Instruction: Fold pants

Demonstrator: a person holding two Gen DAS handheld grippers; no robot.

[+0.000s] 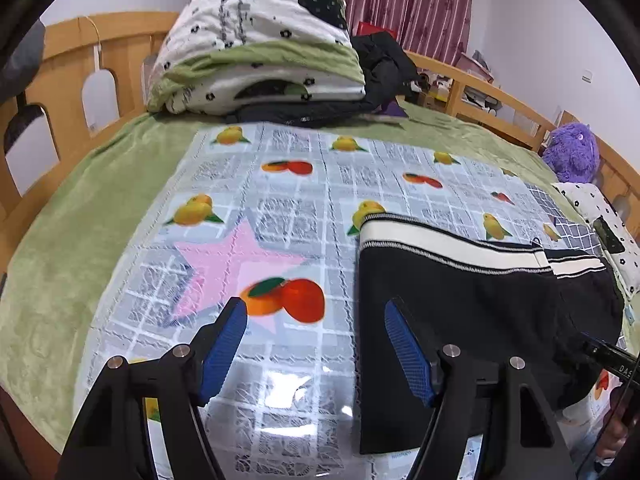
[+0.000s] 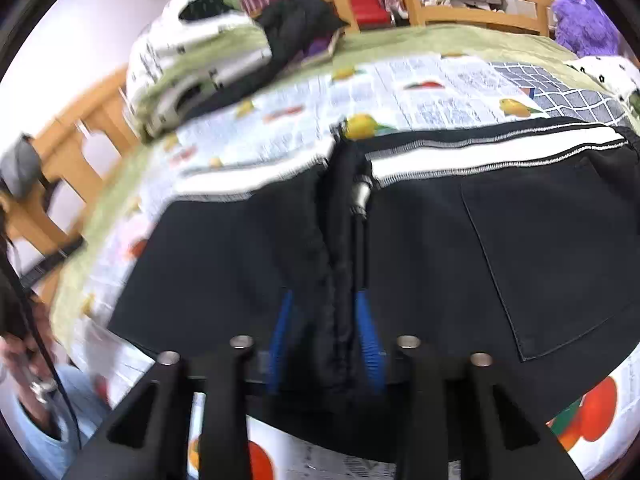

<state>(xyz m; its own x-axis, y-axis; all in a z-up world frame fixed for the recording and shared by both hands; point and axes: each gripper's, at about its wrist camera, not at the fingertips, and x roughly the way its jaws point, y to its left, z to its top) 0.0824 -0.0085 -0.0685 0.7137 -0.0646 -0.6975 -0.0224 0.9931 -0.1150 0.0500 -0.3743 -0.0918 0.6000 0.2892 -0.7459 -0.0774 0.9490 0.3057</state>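
Note:
Black pants [image 1: 460, 300] with a white-striped waistband [image 1: 448, 246] lie flat on a fruit-print mat [image 1: 280, 200] on the bed. My left gripper [image 1: 316, 308] hovers open over the mat, beside the pants' left edge; its right finger is over the black cloth and nothing is between the pads. In the blurred right wrist view, the pants [image 2: 520, 240] fill the middle, back pocket to the right. My right gripper [image 2: 323, 296] straddles a raised ridge of black fabric [image 2: 338, 264]; the blue pads stand apart on either side of it and do not clearly pinch it.
A folded white-and-green quilt [image 1: 256, 48] and a black jacket [image 1: 384, 68] are piled at the far end. A purple plush toy [image 1: 572, 152] sits at the right rail. Wooden bed rails [image 1: 100, 40] ring the green blanket [image 1: 80, 220]. A person's hand [image 2: 24, 360] is at lower left.

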